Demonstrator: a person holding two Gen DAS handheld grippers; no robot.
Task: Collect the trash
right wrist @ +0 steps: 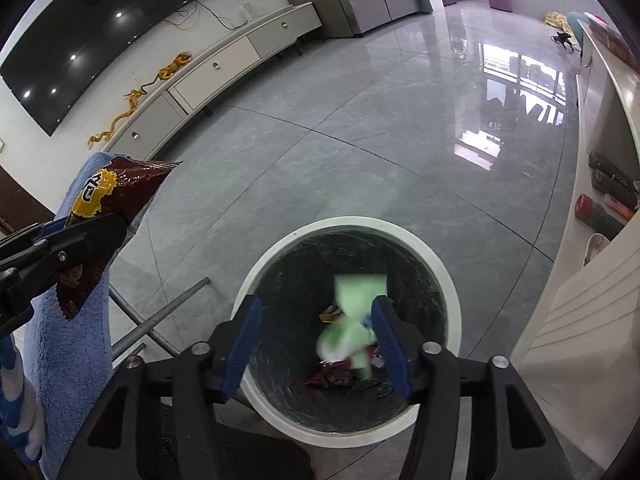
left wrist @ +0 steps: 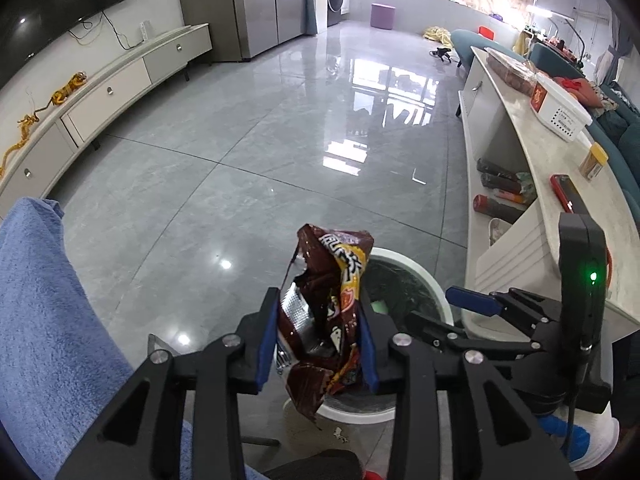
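Observation:
A crumpled brown and yellow snack bag stands upright between the blue pads of my left gripper, which is shut on it just in front of a round bin with a white rim. In the right wrist view that bag hangs at the far left, outside the bin rim. My right gripper is open right above the bin mouth. A blurred pale green wrapper is loose inside the bin beside the gripper's right finger, free of the pads. The right gripper also shows in the left wrist view, over the bin.
The black-lined bin holds other wrappers at its bottom. A blue towel hangs to the left over grey metal legs. A white low table with boxes and shelf items runs along the right. Glossy grey floor lies beyond.

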